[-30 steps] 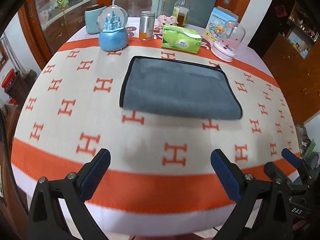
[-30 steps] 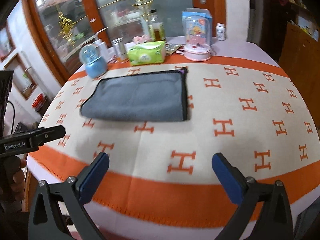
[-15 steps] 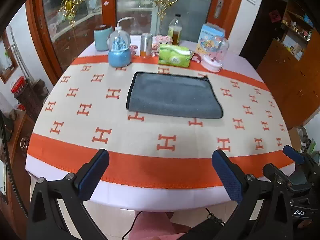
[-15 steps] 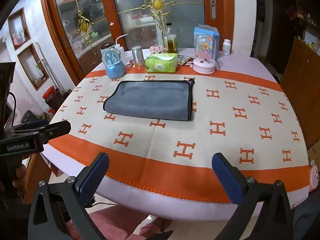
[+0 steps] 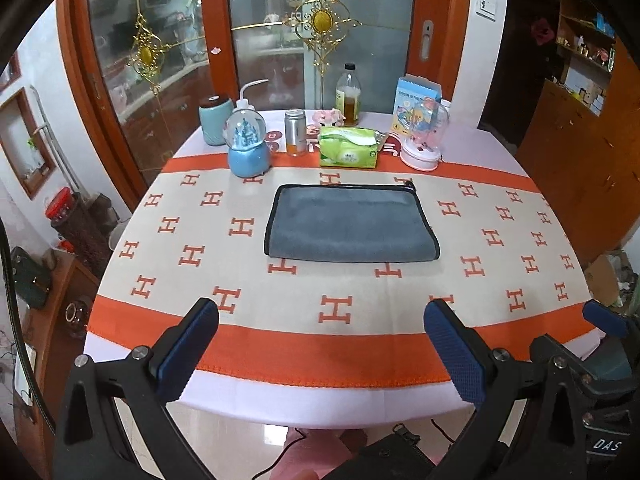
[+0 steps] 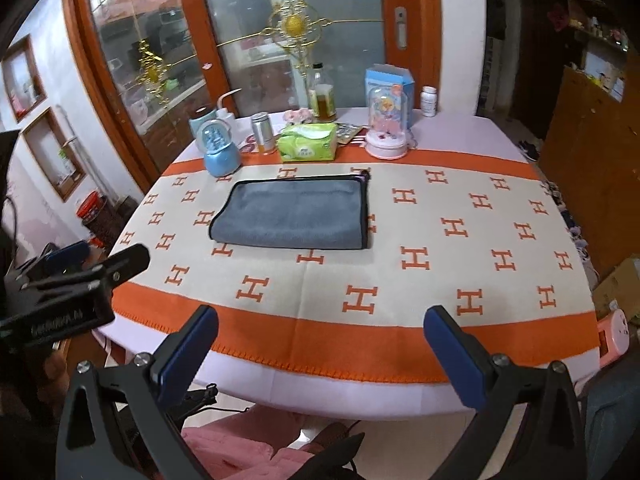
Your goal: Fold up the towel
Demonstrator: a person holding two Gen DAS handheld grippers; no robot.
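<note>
A grey towel (image 5: 350,226) with a dark border lies folded into a flat rectangle on the far half of the round table; it also shows in the right wrist view (image 6: 294,214). My left gripper (image 5: 320,326) is open and empty, held back over the table's near edge. My right gripper (image 6: 320,326) is open and empty too, also back at the near edge. The left gripper's body (image 6: 76,284) shows at the left of the right wrist view. The right gripper's body (image 5: 592,360) shows at the lower right of the left wrist view.
The table wears a cream cloth (image 5: 500,236) with orange H marks and an orange band. Behind the towel stand a blue snow globe (image 5: 247,146), a can (image 5: 295,132), a green tissue pack (image 5: 349,147), a bottle (image 5: 348,95) and a pink-based dome (image 5: 423,136). Glass doors rise behind.
Both grippers have pulled back and up from the table, so the towel looks smaller and farther away. The towel has not moved. Both grippers stay open.
</note>
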